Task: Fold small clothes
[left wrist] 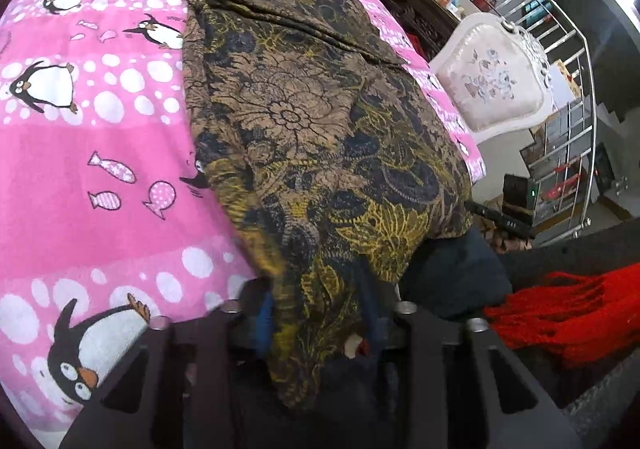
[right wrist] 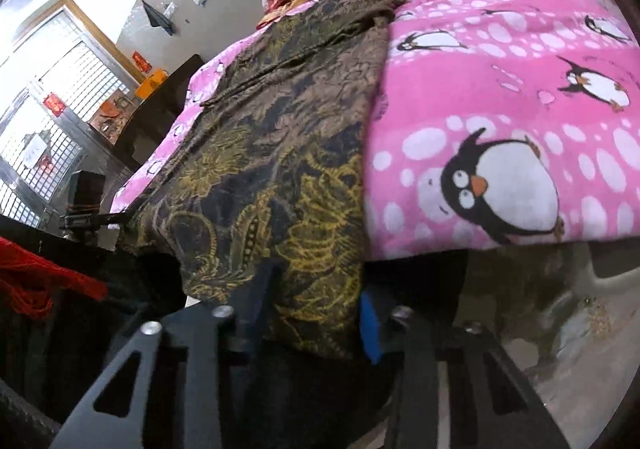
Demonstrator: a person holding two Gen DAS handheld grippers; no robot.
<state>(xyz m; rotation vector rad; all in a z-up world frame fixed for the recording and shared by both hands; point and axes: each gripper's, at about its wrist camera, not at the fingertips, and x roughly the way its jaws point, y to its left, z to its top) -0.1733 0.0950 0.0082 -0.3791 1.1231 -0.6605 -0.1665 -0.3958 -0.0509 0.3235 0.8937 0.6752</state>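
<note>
Brown floral garment [left wrist: 304, 121] lies lengthwise on the pink penguin blanket [left wrist: 100, 153], its near hem apparently pinched by both left tongs [left wrist: 316, 325] and right tongs [right wrist: 310, 317], each partly closed on cloth.

One garment [left wrist: 304, 121], one blanket [left wrist: 100, 153], two tools [left wrist: 316, 325]

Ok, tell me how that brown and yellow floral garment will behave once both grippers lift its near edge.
The brown and yellow floral garment will probably flop: it drapes limply over the edge of the pink penguin blanket. Its creases suggest thin, light cloth. With the left gripper and right gripper apart, the middle likely sags.
</note>
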